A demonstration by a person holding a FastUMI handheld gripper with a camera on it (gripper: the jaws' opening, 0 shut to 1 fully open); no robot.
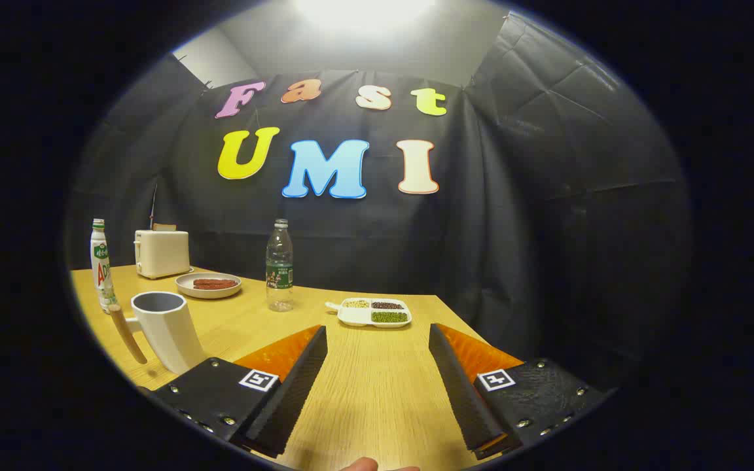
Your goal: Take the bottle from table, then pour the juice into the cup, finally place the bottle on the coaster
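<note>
1. In the gripper view, a fingertip of the person (367, 464) is seen at the very bottom of the frame, cut off by the edge; the rest of the hand cannot be made out.
2. Just above it the gripper (377, 366) is held low over the table (377, 392), its 2 fingers spread wide with nothing between them, only bare wood.
3. The clear bottle (279, 265) stands upright in the centre-left of the frame, well beyond the fingers. It is judged to be the bottle to be taken, though its contents are hard to tell.
4. The cup (166, 330) stands at lower left, near the left finger, open side up, presumably set ready for pouring.
5. A white labelled bottle (101, 265) stands at far left behind the cup; a toaster (161, 252), a plate of sausages (209, 285) and a divided dish of beans (372, 313) are also laid out.
6. No coaster can be identified with certainty.
</note>
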